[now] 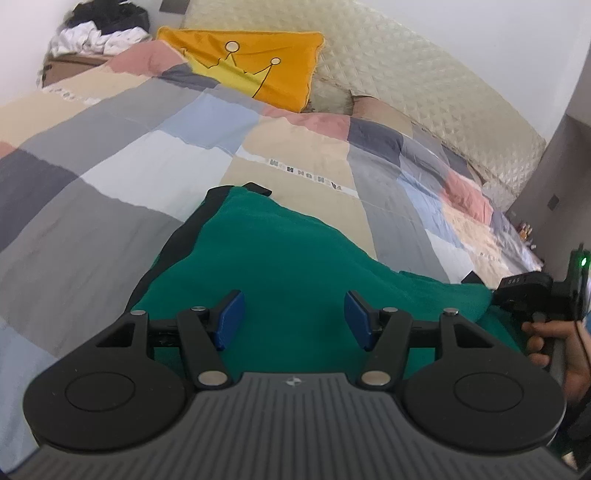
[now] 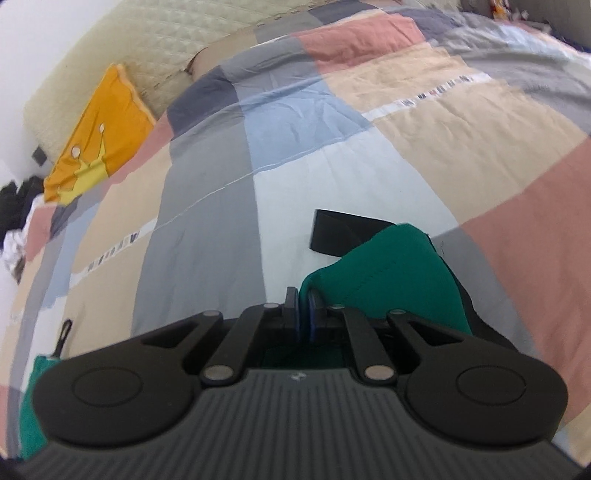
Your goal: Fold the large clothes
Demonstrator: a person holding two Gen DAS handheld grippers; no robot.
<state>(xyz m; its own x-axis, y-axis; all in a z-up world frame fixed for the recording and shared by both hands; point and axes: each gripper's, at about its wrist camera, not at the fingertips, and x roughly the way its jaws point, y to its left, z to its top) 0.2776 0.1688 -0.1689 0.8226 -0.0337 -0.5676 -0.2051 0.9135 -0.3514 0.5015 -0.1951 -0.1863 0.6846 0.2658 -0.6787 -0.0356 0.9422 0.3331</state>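
Right now my left gripper is hovering with its jaws spread wide, the blue pads standing well apart and gripping nothing, just above the green garment. My right gripper is doing the opposite: its jaws are pressing together on a fold of that same green garment, and the cloth is bunching up into a hump just past the pads. In the left wrist view my right hand is showing at the far right edge, wrapping around the black handle of the other tool, where a small green light is glowing.

The garment is lying on the bed, on the patchwork duvet, with dark trim running along its left edge. In the right wrist view a black strap or band is lying on the duvet just beyond the bunched green cloth.

A white strip with printed grey letters is running across the duvet; the letters are appearing reversed and too blurred for me to be reading with any certainty. Further out, an orange pillow bearing a yellow crown drawing is leaning against the cream quilted headboard. A heap of white and dark clothes is sitting in the far left corner.
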